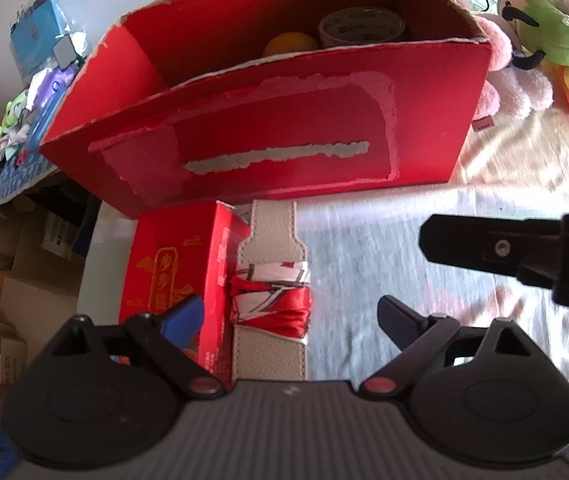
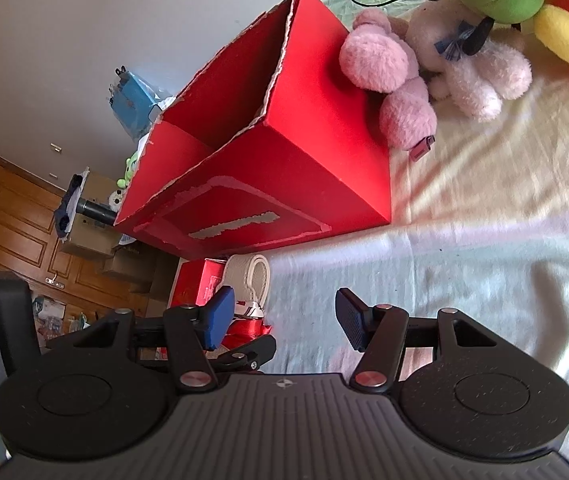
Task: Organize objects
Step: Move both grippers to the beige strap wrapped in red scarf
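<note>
Both grippers over a bed covered with a pale sheet. The left gripper stands with its jaws spread wide and empty, straddling a beige strap-like leather piece wrapped midway with a red-and-white satin scarf; this piece lies at the bed's left edge, its far end just short of the large red cardboard box. The right gripper is likewise parted and holds nothing, hovering above bare sheet just right of the strap. A judgement on handling: the strap looks light and pliant, likely to droop if lifted by one end, and the satin wrapping is probably slippery; the firmer hold would seem to be across the bare leather just beyond the scarf, pinching its flat faces. A small red gift box with gold lettering lies touching the strap's left side, leaving little room for the left finger to descend there. The large box, open-topped with torn rims, already contains an orange ball and a roll of tape at its far right corner; its near wall must be cleared by anything placed inside. Plush toys, pink and green, rest against the box's right side, well apart from the strap.
</note>
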Demonstrator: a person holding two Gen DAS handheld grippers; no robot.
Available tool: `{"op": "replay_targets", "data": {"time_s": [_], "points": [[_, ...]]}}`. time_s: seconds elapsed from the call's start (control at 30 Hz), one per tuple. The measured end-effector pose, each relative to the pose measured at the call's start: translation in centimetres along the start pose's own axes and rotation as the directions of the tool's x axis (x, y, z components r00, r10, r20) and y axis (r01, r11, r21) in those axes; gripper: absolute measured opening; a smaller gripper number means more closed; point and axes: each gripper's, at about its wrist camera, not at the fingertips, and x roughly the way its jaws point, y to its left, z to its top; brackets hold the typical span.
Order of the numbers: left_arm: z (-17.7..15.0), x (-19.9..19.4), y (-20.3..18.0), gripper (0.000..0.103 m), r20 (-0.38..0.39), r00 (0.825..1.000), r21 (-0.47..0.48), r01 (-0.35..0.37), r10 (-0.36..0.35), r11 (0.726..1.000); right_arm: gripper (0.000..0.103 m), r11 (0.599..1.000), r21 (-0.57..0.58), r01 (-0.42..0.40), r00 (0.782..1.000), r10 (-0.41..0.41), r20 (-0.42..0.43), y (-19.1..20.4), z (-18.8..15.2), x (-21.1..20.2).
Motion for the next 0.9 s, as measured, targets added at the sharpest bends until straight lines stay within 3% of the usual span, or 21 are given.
{"op": "replay_targets", "data": {"time_s": [0.9], "points": [[-0.8,1.0,0.6,0.094,0.012,0.999,0.020,0.046,-0.046,0.999,0.060,1.000,0.006,0.010,1.000,-0.010,-0.026,0.6,0.2,1.5]]}}
